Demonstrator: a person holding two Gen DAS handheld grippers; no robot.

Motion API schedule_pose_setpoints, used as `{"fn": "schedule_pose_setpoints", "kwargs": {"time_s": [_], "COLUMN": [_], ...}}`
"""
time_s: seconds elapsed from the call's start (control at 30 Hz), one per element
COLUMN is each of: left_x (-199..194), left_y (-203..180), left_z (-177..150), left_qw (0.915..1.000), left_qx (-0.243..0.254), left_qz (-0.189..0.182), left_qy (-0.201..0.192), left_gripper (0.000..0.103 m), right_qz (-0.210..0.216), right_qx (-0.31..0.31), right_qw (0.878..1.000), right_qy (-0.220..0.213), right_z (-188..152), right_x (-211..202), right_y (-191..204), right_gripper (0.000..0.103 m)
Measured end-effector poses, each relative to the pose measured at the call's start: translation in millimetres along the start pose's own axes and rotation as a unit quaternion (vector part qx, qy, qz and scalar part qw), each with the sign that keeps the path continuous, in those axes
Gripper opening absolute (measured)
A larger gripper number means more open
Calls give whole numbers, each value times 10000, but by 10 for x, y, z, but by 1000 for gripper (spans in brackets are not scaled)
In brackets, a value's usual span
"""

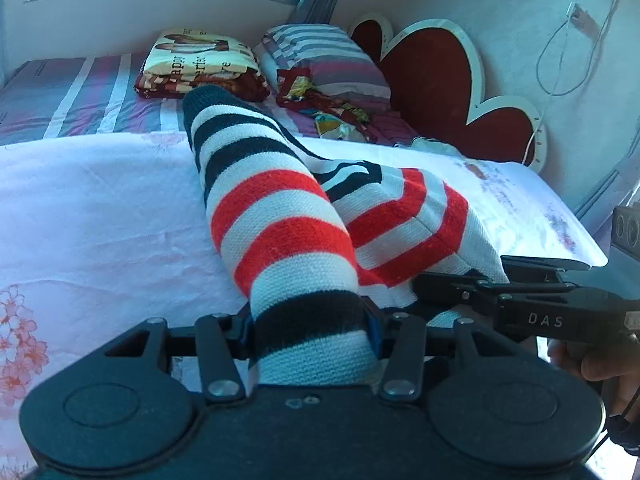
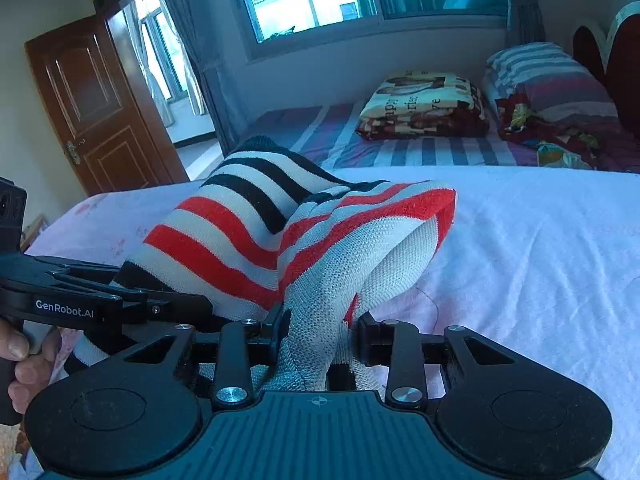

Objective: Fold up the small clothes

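While both pinch the striped knit garment at its near edge, left hand-held gripper and right hand-held gripper lift it over the pink bedsheet; free sheet lies on both sides.

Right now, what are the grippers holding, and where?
Both hold the striped sweater: left gripper on a black-banded end, right gripper on bunched white knit.

Each camera sits just behind its own claw, looking forward and downward along it across the bed. Both views share the striped knit garment close ahead, and each catches the other claw at its edge.
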State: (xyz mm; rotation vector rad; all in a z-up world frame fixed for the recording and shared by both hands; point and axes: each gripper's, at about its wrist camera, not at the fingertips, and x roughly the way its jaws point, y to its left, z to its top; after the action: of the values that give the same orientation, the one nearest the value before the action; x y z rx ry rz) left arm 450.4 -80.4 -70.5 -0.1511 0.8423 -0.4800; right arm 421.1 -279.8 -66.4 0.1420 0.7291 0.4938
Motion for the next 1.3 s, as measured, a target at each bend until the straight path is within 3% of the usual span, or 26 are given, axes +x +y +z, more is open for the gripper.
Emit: {"fn": "schedule_pose_setpoints", "kwargs": {"time_s": [0.23, 0.47, 0.8, 0.97, 1.07, 1.17, 1.23, 1.3], "left_x": [-352, -944, -1906, -2186, -2186, -2055, -2027, -2050], "left_y": [27, 534, 1547, 1980, 2188, 2323, 2405, 2472], "left_z": [-56, -299, -723, -990, -1075, -1160, -1232, -1325], "left_qw": [9997, 9996, 9975, 9938, 9924, 9923, 9914, 9897], "left_qx": [73, -91, -472, -814, -946, -1016, -1120, -1186], "left_qz": [-31, -3, 476, 737, 778, 701, 628, 718], "left_qy": [-211, -284, -243, -184, -109, -98, -246, -344], "left_gripper": [47, 47, 48, 48, 48, 53, 69, 76], "right_qz": [-48, 51, 614, 919, 966, 853, 872, 1018], "right_qx": [-176, -435, -642, -709, -677, -426, -208, 186], "right_qw": [9998, 9990, 9959, 9923, 9912, 9924, 9922, 9904], "right_qy": [-124, -80, 149, 428, 602, 777, 865, 918], "right_z": [48, 8, -249, -406, -511, -586, -637, -663], "right_x": [-216, -161, 472, 896, 1134, 1369, 1439, 1495], "right_y": [400, 1267, 2916, 3542, 3713, 3632, 3444, 3264], "right_gripper": [34, 34, 34, 34, 34, 34, 35, 35]}}
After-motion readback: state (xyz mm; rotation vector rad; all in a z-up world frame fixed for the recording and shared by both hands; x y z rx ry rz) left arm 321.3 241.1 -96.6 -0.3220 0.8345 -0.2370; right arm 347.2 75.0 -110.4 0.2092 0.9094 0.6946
